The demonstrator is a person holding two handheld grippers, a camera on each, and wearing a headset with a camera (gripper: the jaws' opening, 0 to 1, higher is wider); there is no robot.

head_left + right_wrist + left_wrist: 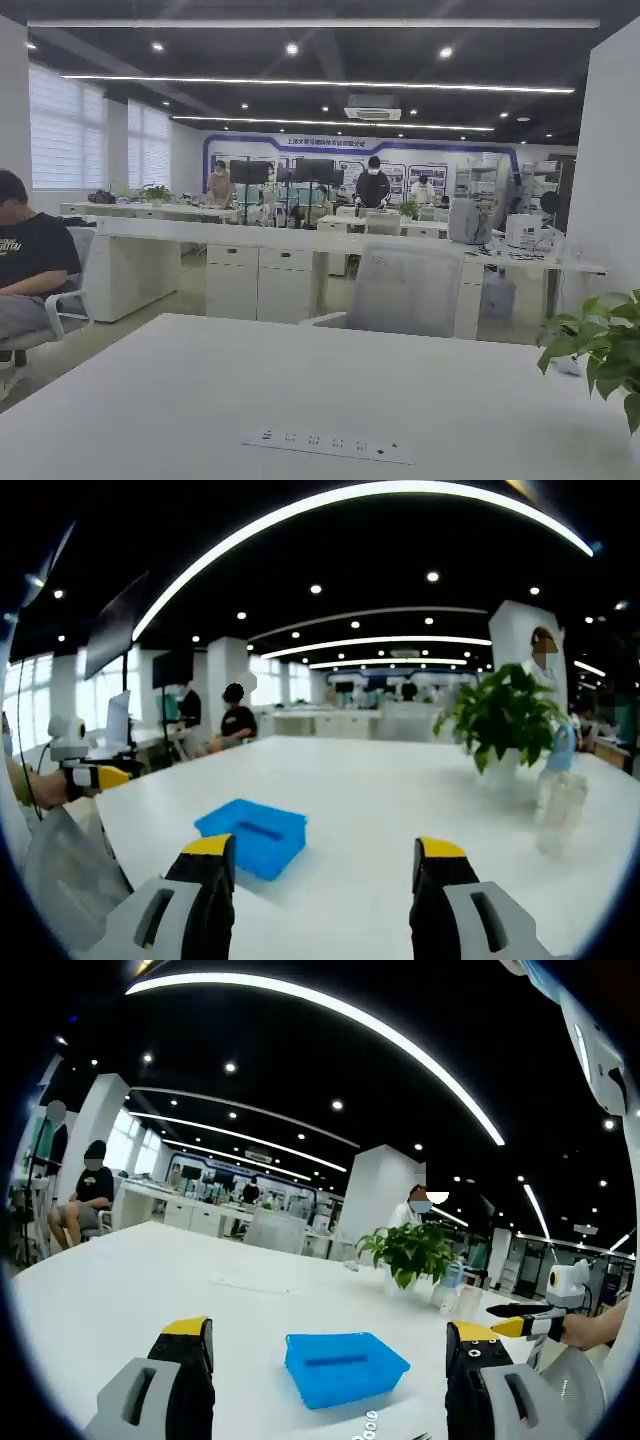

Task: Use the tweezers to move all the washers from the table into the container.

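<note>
left gripper (pixel 328 1330): released, jaws spread wide and empty, aimed over the table (pixel 150 1280) at the container (pixel 345 1365).
right gripper (pixel 324 847): also slack and wide apart, grasping nothing, with the container just ahead and to its left.
container: blue tray sitting flat on the white table, between the two grippers' lines of approach.
washers (pixel 368 1422): a few small rings lay on the table just in front of the container, at the lower edge of the left gripper view.
step: judged barely begun, as neither gripper held the tweezers.
risk: flat, small washers would likely skid on the smooth top or flick from the tweezers if pinched off-centre. a jaw knocking the light tray could shove it. the head view pointed across the office, so a pick made without looking down could miss.
around: a plant (pixel 410 1250) and bottles (pixel 560 800) stood well apart on the far side. a power strip (pixel 330 440) sat in the table, a chair (pixel 400 290) beyond it, and people at desks.
in the way: nothing stood between the grippers, washers and container.
</note>
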